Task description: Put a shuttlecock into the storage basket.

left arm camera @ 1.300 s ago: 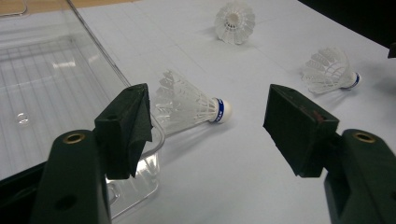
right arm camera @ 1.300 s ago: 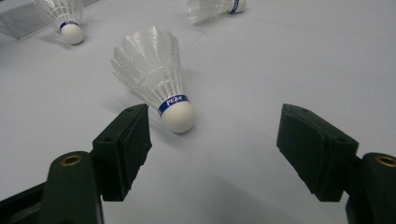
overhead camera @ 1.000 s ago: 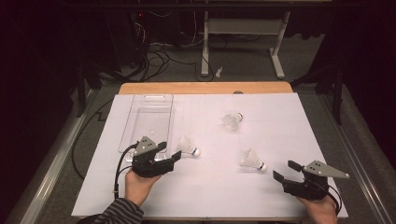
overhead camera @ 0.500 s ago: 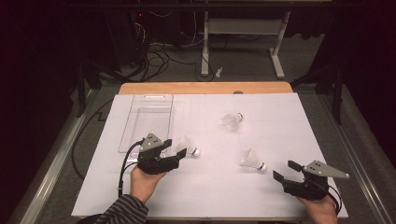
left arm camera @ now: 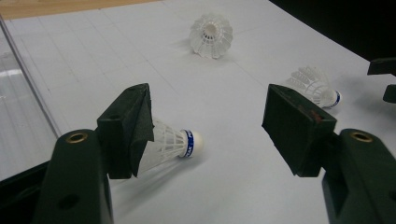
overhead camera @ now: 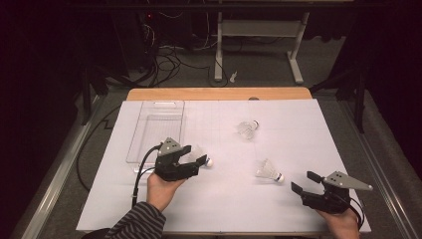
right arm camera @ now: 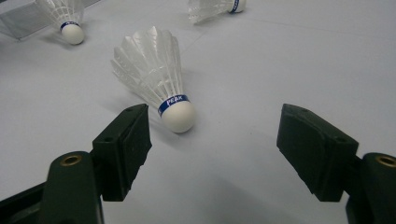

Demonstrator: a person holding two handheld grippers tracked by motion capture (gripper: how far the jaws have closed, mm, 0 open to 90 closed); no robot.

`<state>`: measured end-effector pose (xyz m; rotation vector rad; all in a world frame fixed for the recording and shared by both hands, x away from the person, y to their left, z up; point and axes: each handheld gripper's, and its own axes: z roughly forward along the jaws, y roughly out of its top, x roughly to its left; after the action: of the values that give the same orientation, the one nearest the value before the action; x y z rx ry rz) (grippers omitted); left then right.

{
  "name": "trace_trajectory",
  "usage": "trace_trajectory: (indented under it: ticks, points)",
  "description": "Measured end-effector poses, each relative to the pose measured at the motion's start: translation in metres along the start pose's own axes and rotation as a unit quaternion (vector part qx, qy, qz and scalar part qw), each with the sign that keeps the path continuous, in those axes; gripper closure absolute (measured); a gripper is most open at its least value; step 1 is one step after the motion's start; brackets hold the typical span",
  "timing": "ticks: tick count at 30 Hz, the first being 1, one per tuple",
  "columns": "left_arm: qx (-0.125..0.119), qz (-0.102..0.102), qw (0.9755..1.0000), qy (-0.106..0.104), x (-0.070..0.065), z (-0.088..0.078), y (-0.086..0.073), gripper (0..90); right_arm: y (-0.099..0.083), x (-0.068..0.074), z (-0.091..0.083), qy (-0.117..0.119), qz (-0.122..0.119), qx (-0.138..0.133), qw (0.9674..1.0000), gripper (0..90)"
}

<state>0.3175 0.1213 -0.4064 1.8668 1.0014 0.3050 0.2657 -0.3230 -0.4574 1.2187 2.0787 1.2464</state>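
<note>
From the high view, a person at a white-covered table [overhead camera: 219,199] holds the left gripper [overhead camera: 191,162] over a shuttlecock [overhead camera: 201,158] that lies just beyond its fingers, cork tip pointing toward the table's middle. A clear plastic tray [overhead camera: 157,127] sits just behind and to the outer side of that gripper. The right gripper [overhead camera: 306,183] rests near the table's front edge, jaws spread wide, with a second shuttlecock [overhead camera: 267,171] lying a little ahead of its fingertips. A third shuttlecock [overhead camera: 247,129] lies farther back, well apart from both tools.

In the left gripper view, the left gripper [left arm camera: 210,121] stands with jaws wide apart, holding nothing. The nearest shuttlecock [left arm camera: 170,144] lies on its side between them, its feathered skirt partly behind the left-hand finger [left arm camera: 130,128] and its blue-banded cork pointing into the gap; whether skirt and pad touch cannot be told. The third shuttlecock [left arm camera: 211,35] lies far ahead, and the second one [left arm camera: 315,86] lies beyond the right-hand finger.

In the right gripper view, the right gripper [right arm camera: 215,140] is likewise wide open and empty. The second shuttlecock [right arm camera: 156,77] lies just ahead of the fingers, its cork nearest the left-hand finger [right arm camera: 123,149] but apart from it, skirt flaring away. Two more shuttlecocks lie beyond.
</note>
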Motion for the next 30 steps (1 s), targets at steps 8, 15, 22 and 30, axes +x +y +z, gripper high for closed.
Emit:
trace_trajectory:
  ticks: [8,15,22,30]
  points:
    - [0.005,0.002,1.0000,-0.005,-0.004,0.009,0.006,33.8,0.000,0.000,0.000,0.000,-0.001,0.002,1.0000,26.4]
    - [0.012,0.006,0.9999,-0.008,-0.006,0.018,0.011,33.7,0.000,0.000,0.000,0.000,-0.001,0.000,1.0000,26.4]
    - [0.014,0.010,0.9998,-0.011,-0.010,0.025,0.017,33.7,0.000,0.000,0.000,0.001,0.000,0.000,1.0000,26.4]
    - [0.027,0.006,0.9996,-0.012,-0.010,0.030,0.024,32.9,0.000,0.000,0.000,0.002,-0.001,0.001,1.0000,26.5]
